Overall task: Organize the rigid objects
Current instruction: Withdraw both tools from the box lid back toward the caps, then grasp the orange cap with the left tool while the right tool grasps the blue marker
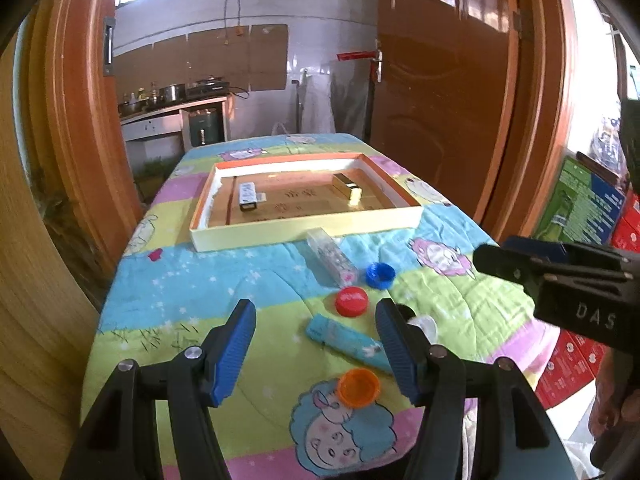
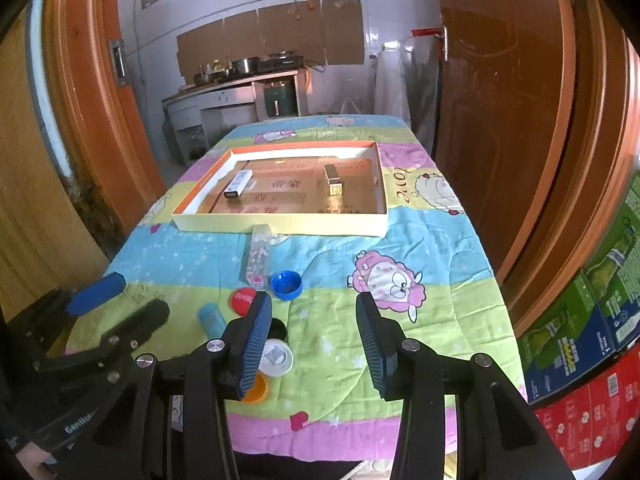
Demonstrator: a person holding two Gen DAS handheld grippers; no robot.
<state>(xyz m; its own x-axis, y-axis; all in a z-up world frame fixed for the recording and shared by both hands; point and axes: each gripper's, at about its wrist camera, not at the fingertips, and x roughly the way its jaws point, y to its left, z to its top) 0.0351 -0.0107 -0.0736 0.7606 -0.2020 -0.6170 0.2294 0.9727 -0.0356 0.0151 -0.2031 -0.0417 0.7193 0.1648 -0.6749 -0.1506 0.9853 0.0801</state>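
Teal tube (image 1: pixel 347 341) lies at twelve o'clock between my spread, empty left fingers (image 1: pixel 236 354); I'd close squarely across it, right fingers (image 2: pixel 256 344) open too.

Cartoon-print quilt (image 2: pixel 420 240) covers table. Brown wooden door (image 1: pixel 440 92) open at right. Kitchen counter (image 2: pixel 224 92) behind, pots (image 2: pixel 245 65) on top. Green and red cartons (image 2: pixel 592 344) stacked beside table's right edge.
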